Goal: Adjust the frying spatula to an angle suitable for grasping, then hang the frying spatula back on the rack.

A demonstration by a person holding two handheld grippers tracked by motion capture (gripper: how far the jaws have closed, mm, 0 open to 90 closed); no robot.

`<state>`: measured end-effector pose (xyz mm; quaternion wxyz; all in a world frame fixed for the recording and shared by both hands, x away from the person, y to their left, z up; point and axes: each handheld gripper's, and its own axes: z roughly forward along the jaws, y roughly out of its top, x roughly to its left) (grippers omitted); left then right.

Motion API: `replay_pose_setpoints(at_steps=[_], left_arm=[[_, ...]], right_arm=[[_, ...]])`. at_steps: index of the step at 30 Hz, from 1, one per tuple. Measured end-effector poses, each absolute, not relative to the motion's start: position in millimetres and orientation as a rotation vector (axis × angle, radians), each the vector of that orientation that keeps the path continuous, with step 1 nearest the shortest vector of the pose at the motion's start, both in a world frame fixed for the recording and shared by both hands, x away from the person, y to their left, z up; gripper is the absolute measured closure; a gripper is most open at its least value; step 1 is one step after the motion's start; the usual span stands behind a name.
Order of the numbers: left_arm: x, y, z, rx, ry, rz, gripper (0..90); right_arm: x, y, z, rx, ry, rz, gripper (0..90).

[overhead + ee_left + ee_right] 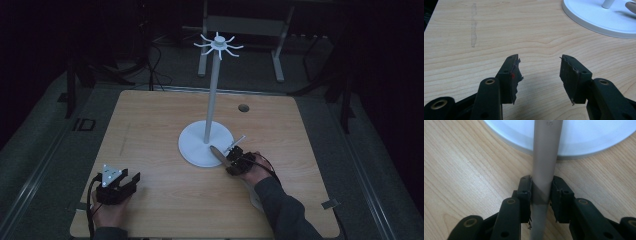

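Observation:
A white stand [213, 95] with a ring of hooks at its top rises from a round white base [192, 147] at mid-table. My right gripper [227, 157] lies at the base's near right edge and is shut on a long flat grey utensil handle [545, 157]. The handle runs between the pads and out over the base [586, 140]. Its rounded far end [631, 6] lies above the base [594, 20], close to the pole. My left gripper [131, 179] rests near the table's front left, open, with bare wood between its fingers [511, 77].
The wooden table [150, 130] has a small round hole [243, 107] at its back right. A faint grey streak [474, 27] marks the wood ahead of the left gripper. Dark floor, cables and a metal frame lie beyond the far edge.

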<state>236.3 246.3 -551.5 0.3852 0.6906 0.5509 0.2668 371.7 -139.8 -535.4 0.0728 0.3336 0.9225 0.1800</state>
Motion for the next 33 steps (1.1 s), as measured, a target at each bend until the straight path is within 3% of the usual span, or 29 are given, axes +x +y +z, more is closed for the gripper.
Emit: replay_pose_setpoints(at_steps=[33], left_arm=[[238.1,245.0,-551.4,1.753,1.402,0.686,49.8]], right_arm=[[363.8,-158.6,-508.2,1.029,2.598,0.754,73.9]])
